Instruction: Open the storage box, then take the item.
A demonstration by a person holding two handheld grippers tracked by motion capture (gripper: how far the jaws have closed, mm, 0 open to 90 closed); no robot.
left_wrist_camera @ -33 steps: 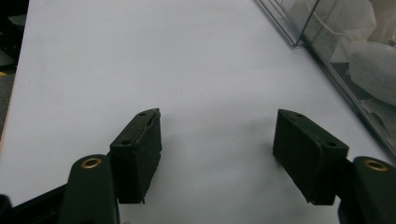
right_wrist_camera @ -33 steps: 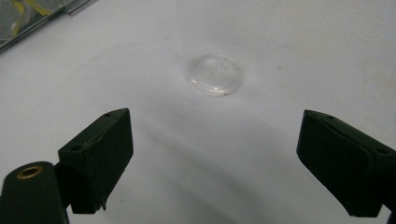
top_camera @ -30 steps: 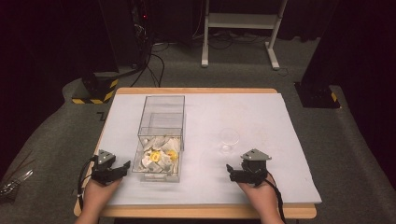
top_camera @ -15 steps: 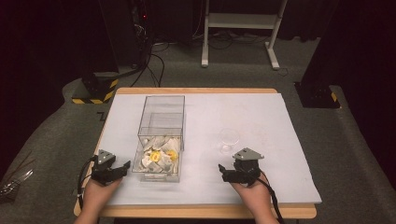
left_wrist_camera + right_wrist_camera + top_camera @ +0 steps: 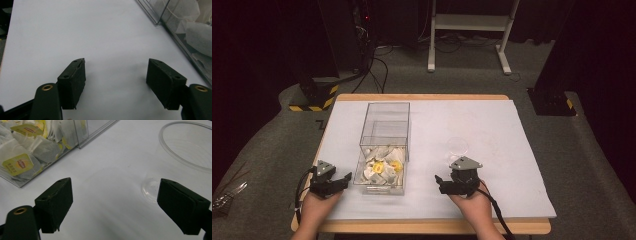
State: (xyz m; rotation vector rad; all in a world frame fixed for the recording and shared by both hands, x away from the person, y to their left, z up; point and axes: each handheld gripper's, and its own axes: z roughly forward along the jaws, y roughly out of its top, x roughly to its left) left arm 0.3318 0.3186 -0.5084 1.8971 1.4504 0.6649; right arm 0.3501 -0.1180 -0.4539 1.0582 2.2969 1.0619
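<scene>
Since a second ago the right gripper (image 5: 443,183) has slid left across the white table sheet (image 5: 492,125), toward the clear plastic box (image 5: 384,131); the left gripper (image 5: 343,179) has kept its place. Both have their jaws spread wide with nothing between them.

Largest first: the sheet lies under both tools. The box stands between them, just right of the left gripper's tips and ahead-left of the right one's. Its near compartment holds a loose heap of white paper tea bags (image 5: 27,150) with yellow tags (image 5: 18,164). A clear plastic cup (image 5: 457,146) stands upright just beyond the right gripper.

My worry is the cup: light and nearly invisible, a swinging jaw could knock it over. The limp bags may also come out in clumps, their strings tangled.
</scene>
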